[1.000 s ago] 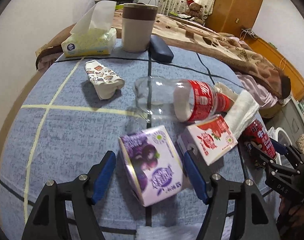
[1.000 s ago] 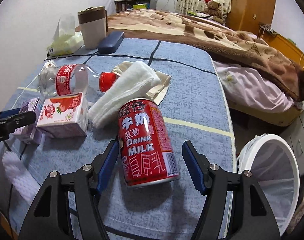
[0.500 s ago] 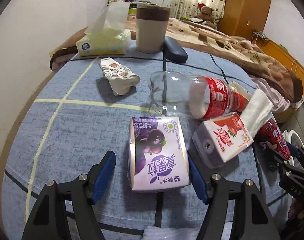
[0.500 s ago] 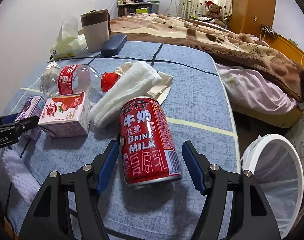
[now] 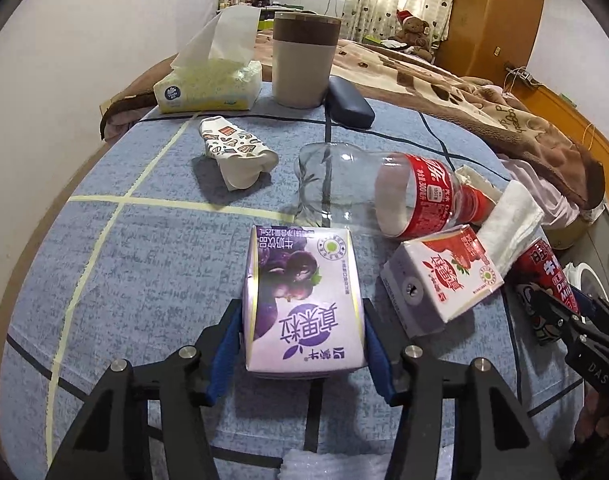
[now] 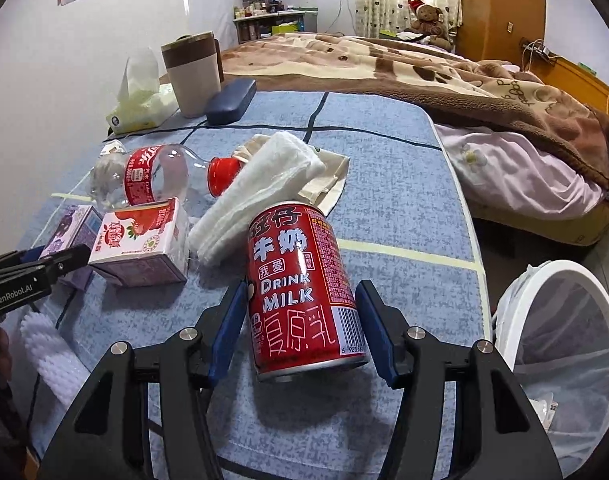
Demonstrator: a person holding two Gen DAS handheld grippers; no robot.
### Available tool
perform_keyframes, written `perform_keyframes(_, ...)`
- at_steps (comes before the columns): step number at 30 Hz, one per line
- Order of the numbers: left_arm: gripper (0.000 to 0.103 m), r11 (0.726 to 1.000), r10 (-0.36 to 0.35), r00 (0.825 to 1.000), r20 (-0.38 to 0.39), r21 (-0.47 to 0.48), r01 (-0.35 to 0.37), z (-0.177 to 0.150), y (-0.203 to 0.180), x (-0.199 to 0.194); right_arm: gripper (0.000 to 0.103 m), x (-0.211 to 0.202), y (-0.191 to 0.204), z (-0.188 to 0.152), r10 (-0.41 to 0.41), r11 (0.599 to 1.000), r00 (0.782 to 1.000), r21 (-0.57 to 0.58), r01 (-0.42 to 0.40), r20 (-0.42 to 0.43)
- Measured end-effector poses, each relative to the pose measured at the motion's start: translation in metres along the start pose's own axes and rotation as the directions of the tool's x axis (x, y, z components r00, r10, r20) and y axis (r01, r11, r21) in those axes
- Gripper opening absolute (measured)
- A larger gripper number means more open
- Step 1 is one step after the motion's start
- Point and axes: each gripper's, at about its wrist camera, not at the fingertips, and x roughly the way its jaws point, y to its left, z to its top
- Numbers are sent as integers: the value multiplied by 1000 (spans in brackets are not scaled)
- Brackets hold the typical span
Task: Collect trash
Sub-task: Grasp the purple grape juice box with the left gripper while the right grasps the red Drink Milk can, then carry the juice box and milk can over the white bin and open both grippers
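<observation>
Left wrist view: the left gripper (image 5: 302, 344) has just been closing, and its blue pads now press both side faces of the purple milk carton (image 5: 302, 300), which lies flat on the blue checked cloth (image 5: 144, 260). Relative to that carton, the strawberry carton (image 5: 440, 276) lies just to its right and the empty plastic bottle (image 5: 384, 188) just beyond it. The crumpled paper cup (image 5: 236, 154) lies beyond it to the left.

Right wrist view: the right gripper (image 6: 300, 328) has also just been closing around the red milk can (image 6: 304, 288). The left pad touches the can. A slight gap seems to remain at the right pad, so the grip is not yet made.

Risks:
- The carton walls are soft. Too much squeeze could buckle them and let the carton slip out.
- The can is round and smooth, and lies tilted between the pads. Contact on one side only could roll it off centre. It rests against the folded white towel (image 6: 260, 184), which may drag along.
- The white mesh bin (image 6: 560, 352) stands off the edge, to the right of the can; a short carry could drop the can outside its rim.

Containers: the bin holds only a small scrap at the bottom. The contents of the lidded beige cup (image 5: 304, 60) beyond the carton are not visible. The tissue box (image 5: 208, 86) beside that cup has one sheet standing out.
</observation>
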Motion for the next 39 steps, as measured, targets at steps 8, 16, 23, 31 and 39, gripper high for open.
perform_keyframes(8,56,1000,3,999,38,5,-3,-3,-3,-17,57,-6,-2,-1,10,1000,1000,17,-10,20)
perform_keyframes(16,56,1000,-14,997,70,5,14,-7,-8,-36,57,-22,-8,-2,17,999,998,36,-19,58)
perform_keyframes(23,56,998,-41,993,114,46,35,-9,-29,-61,57,-44,-19,-5,15,998,994,64,-22,105)
perform_keyframes(31,56,989,-108,981,159,113,91,-11,-71,-86,57,-73,-42,-12,-22,994,988,108,5,156)
perform_keyframes(39,56,970,-174,971,166,196,141,-17,-120,-97,57,-97,-69,-21,-78,987,978,156,48,193)
